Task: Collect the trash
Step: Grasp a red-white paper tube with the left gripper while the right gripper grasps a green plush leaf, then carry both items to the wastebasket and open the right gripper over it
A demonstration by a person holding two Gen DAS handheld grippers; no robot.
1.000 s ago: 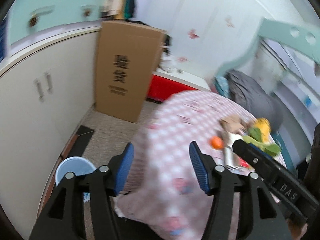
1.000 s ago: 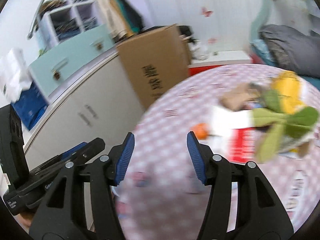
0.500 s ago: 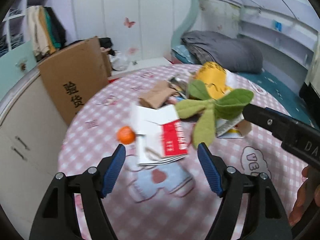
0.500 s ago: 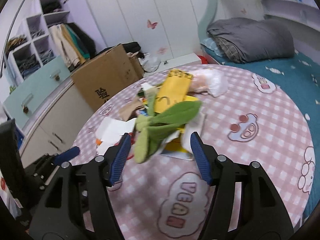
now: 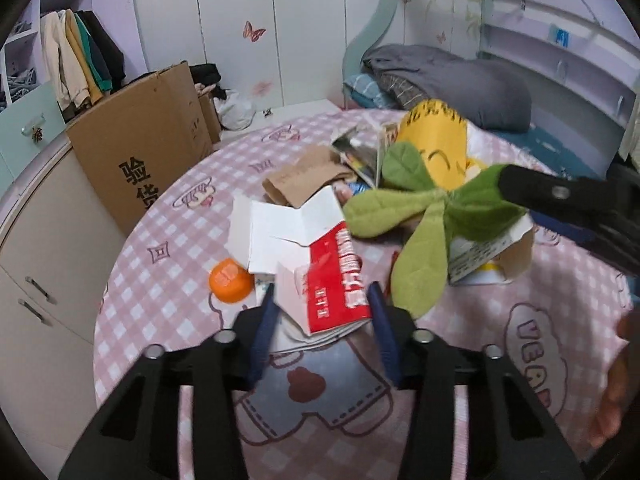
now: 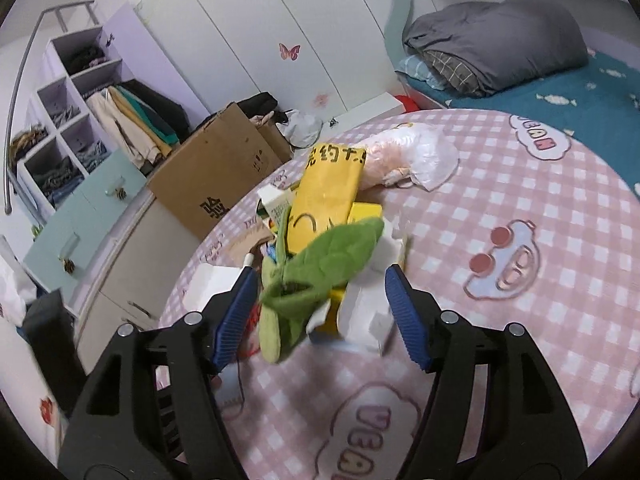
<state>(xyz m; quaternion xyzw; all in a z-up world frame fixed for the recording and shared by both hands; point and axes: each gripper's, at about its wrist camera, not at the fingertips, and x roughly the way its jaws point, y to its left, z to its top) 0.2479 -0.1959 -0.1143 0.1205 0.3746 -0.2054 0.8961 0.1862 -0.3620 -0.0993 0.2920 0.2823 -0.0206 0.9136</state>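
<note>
Left wrist view shows the left gripper (image 5: 320, 300) spread wide, with the near end of the red and white carton (image 5: 320, 276) lying between its two blue pads. Nothing is held yet. The carton lies flat on the table (image 5: 168, 280), and an orange ball (image 5: 231, 286) sits just beside it on the left. A brown paper bag (image 5: 308, 180) and a yellow packet (image 5: 434, 140) lie further back in the heap.

Right wrist view shows the right gripper (image 6: 320, 284) also spread wide. The green plush leaves (image 6: 316, 272) are seen between its pads, but it is hard to tell if they are touched.

The step in hand seems to be picking up the carton. It is best done by sliding the left gripper a bit further forward, so that more of the carton is between the pads before they are squeezed. The carton is thin and bent open, so a soft grip near the fold could slip. The orange ball should be left alone, as it could be bumped and rolled off the table. The green leaves lie over the far side of the carton, so a slow lift is wise.
</note>
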